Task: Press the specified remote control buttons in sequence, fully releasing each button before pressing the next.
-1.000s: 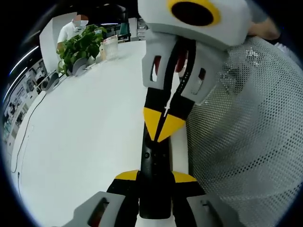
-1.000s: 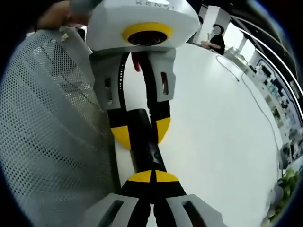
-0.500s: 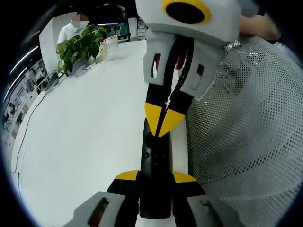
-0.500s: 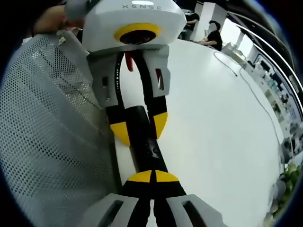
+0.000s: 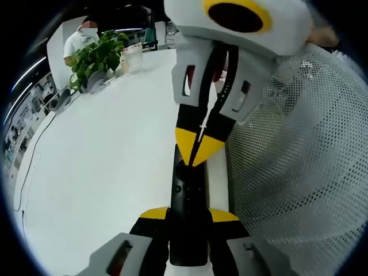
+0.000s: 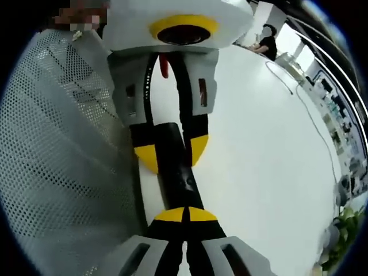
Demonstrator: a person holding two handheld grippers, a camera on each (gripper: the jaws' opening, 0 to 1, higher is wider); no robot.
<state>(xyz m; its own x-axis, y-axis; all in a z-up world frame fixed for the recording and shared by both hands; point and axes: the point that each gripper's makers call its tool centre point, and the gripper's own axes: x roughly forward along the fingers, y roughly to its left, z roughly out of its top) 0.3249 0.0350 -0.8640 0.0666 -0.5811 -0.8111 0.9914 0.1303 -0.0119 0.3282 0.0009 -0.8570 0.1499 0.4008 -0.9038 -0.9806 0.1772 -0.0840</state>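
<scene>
A slim black remote lies lengthwise between my left gripper's yellow-tipped jaws, which are shut on its sides. My right gripper comes down from the top of the left gripper view. Its jaws are shut together and point at the remote's far end. In the right gripper view, my right gripper has its closed tips against the remote. My left gripper clamps the remote's other end there. Whether a button is pushed in cannot be made out.
A white table stretches out under the remote. White mesh fabric hangs close beside both grippers, also in the right gripper view. A potted plant stands at the table's far edge. A thin cable runs across the top.
My right gripper has shifted a little over the remote's far end, and its tips stay closed. My left gripper's hold on the remote is unchanged.
</scene>
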